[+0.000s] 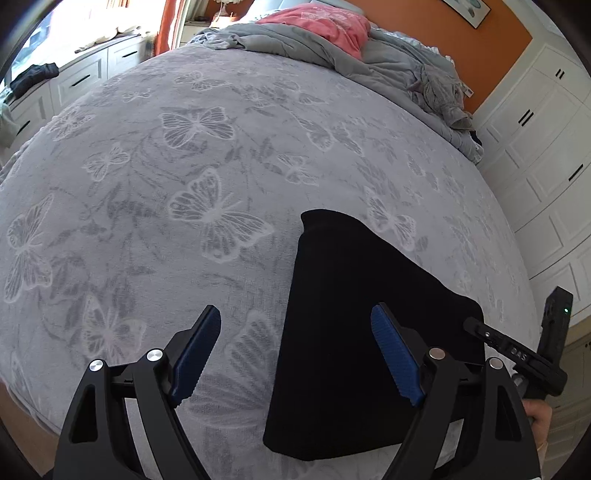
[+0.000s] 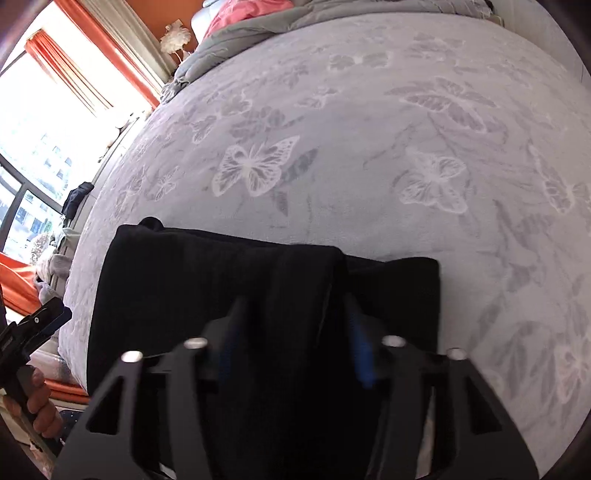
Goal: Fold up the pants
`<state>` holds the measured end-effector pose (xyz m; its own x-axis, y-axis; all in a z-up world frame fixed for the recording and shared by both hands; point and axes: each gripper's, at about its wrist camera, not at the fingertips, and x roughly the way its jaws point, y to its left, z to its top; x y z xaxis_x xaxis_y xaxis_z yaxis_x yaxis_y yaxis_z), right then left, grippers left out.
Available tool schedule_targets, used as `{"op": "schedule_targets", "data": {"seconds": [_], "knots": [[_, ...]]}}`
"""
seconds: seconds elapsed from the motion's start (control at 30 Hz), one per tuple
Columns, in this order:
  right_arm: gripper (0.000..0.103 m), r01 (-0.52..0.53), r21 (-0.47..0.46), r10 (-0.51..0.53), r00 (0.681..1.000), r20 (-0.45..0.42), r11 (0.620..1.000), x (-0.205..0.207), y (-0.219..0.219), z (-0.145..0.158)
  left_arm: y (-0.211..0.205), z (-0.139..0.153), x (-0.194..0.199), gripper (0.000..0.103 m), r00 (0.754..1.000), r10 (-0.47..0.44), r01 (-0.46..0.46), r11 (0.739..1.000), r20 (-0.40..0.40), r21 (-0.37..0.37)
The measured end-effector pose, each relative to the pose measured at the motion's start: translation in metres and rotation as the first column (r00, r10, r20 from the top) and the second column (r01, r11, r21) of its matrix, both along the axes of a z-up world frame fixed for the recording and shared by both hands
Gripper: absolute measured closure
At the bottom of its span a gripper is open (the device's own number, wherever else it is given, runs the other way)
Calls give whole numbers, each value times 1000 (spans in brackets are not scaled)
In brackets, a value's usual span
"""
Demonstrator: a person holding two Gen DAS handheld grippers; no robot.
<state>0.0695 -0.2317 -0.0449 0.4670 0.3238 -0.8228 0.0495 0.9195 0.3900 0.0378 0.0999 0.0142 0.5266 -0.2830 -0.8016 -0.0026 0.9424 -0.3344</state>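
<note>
Left wrist view: the left tool [image 1: 295, 332] hangs spread wide over the bed [image 1: 184, 184], its right finger above the folded black pants [image 1: 351, 295] near the bed's front edge.

Right wrist view: the right tool [image 2: 293, 314] hovers spread above the pants [image 2: 207, 280].

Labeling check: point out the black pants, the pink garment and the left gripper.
black pants [image 1: 351, 295], left wrist view, on the flat folded top layer.
pink garment [image 1: 325, 22], left wrist view, on its middle, atop the grey bedding.
left gripper [image 1: 295, 325], left wrist view, midway between its open fingertips.
</note>
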Motion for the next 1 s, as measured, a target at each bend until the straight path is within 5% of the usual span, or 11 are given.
{"op": "schedule_targets", "data": {"seconds": [0.07,0.17,0.3,0.4,0.5,0.63,0.77,0.8,0.9,0.93,1.0], "knots": [[99,-34,18,33,997,66,999,-1,7,21,-2,0,3,22,1000,3,-4,999,14,33],[98,-109,11,105,974,202,994,-10,22,61,-1,-2,5,22,1000,8,-9,998,20,64],[81,-70,-220,69,998,-16,973,13,24,10,1,-12,10,21,1000,2,0,997,-16,78],[74,-37,-163,49,996,70,986,-8,18,30,9,-18,12,21,999,12,-9,999,-48,54],[35,-14,-148,34,990,135,989,-33,6,55,17,-23,10,21,997,5,-3,1000,-78,21],[28,38,-183,-27,998,61,982,-55,-21,43,20,-35,5,18,990,-60,48,994,-130,-100],[28,68,43,-65,996,-69,997,-66,-40,-3,7,-64,4,18,955,-168,100,958,-244,-269],[31,87,58,-81,992,-100,994,-67,-40,-14,1,-72,4,18,942,-199,111,944,-271,-310],[77,60,36,-57,996,-73,998,-70,-27,-21,-15,-93,3,24,921,-233,115,929,-313,-353],[79,56,44,-53,997,-56,997,-72,-23,-12,-17,-89,0,51,932,-219,120,938,-289,-324],[80,31,55,-33,999,43,998,-81,-14,21,-16,-71,-7,70,948,-226,149,938,-226,-312]]}}
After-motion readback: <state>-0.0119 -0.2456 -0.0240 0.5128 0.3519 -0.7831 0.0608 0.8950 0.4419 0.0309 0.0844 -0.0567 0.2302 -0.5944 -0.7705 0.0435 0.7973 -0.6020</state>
